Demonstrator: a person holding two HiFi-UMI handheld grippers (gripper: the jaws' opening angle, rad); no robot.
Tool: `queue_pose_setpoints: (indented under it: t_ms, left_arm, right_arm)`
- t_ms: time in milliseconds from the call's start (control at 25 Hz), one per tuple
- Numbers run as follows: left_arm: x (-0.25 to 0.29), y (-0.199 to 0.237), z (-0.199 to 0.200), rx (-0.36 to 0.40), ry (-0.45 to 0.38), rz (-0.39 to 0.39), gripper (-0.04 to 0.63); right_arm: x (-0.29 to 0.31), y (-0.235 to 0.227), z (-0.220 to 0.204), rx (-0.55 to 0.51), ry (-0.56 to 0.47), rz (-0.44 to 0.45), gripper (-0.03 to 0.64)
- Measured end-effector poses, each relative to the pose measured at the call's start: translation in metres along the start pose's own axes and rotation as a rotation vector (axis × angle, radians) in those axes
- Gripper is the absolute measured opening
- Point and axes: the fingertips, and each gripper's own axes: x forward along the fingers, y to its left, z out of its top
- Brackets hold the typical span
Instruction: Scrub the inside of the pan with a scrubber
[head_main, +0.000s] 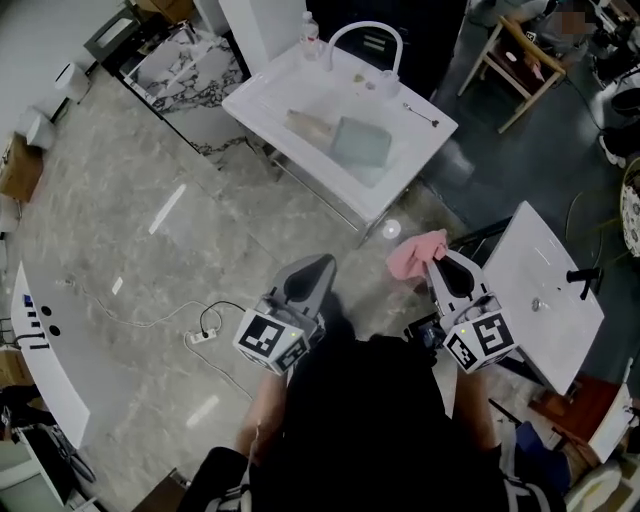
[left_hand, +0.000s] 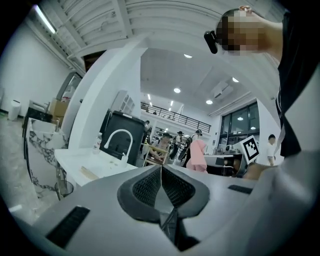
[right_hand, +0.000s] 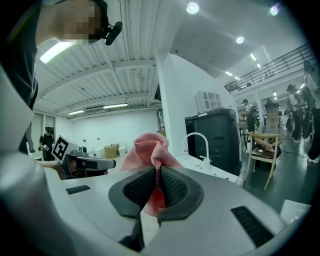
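Your pink scrubber (head_main: 417, 253) is pinched between the jaws of your right gripper (head_main: 440, 266). It bunches out past their tips, in the air above the floor, well short of the white sink table (head_main: 255, 100). Your left gripper (head_main: 316, 268), held level beside it, has its jaws pressed together on nothing. A pale green square thing (head_main: 360, 143) lies in the table's basin; whether it is the pan cannot be told.

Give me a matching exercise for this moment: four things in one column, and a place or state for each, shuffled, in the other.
1. left claw
2. right claw
3. faucet
4. power strip

a. on the floor
b. shut on the pink scrubber
c. shut, nothing between its jaws
d. on the white sink table

Pairs: 1-c, 2-b, 3-d, 4-a.
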Motion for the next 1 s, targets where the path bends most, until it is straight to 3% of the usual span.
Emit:
queue_pose_setpoints:
  t_ms: [200, 440, 680, 1000]
  left_arm:
    - [0.025, 0.042, 0.008, 0.013, 0.041, -0.074, 0.035]
    - [0.053, 0.076, 0.000, -0.012, 0.083, -0.126, 0.035]
    - [0.098, 0.104, -0.003, -0.019, 0.107, -0.098, 0.035]
    - [0.170, 0.145, 0.036, 0.002, 0.093, -0.009, 0.035]
  right_arm:
    - [0.037, -0.007, 0.002, 0.030, 0.011, -0.083, 0.038]
    - [0.065, -0.012, -0.018, 0.062, 0.084, -0.097, 0.038]
    - [0.101, -0.067, -0.018, 0.087, 0.079, -0.104, 0.038]
    - [0.158, -0.151, 0.012, 0.112, 0.028, -0.058, 0.038]
